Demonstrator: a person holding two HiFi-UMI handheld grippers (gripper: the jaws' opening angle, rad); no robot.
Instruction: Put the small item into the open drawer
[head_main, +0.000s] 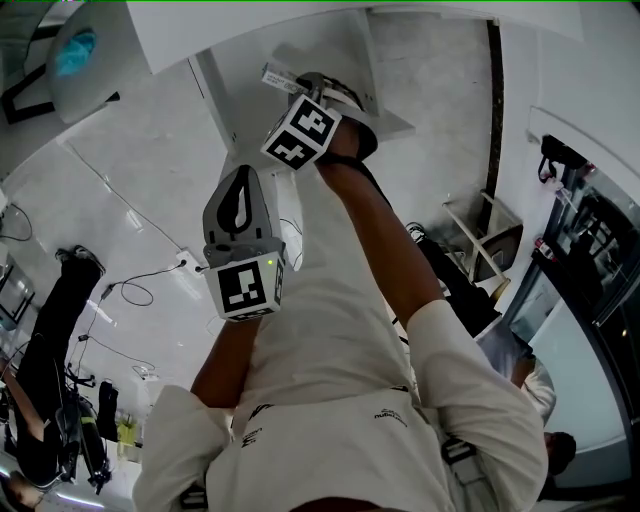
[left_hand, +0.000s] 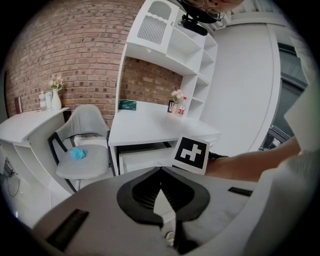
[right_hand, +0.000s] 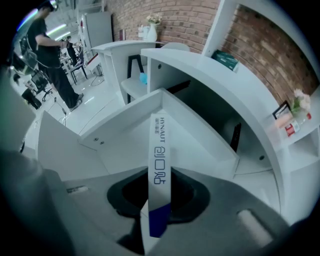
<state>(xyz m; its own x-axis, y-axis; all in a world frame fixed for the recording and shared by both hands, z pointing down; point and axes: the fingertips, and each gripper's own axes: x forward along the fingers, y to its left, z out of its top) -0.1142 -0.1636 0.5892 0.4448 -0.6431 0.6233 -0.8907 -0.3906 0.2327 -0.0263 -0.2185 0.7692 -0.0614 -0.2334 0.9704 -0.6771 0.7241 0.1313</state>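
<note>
- Right gripper (right_hand: 159, 181) is clamping the small item (right_hand: 159, 145), a slim white printed carton with a blue end. The jaws are sitting narrow, pinched on its lower part, and most of its length is sticking out past the tips.
- The item is hanging over the open drawer (right_hand: 200, 132), aimed at the drawer's inner corner. It is not touching the walls or the floor as far as I can see.
- Left gripper (left_hand: 161, 172) is idling with its jaws together at the tips and nothing between them. It is parked well back from the drawer and pointing at the desk (left_hand: 145, 131).
- Handling guess: it is looking light and thin, probably card, so fairly stiff along its length but easy to crush. The surface is looking smooth and could be slippery.
- The end grip is leaving a long overhang, so a bump on a drawer wall is likely going to twist it. A hold nearer the middle, across the two broad faces, is looking safer.
- Dropping it from low height is looking fine, since nothing about it is reading as fragile.
</note>
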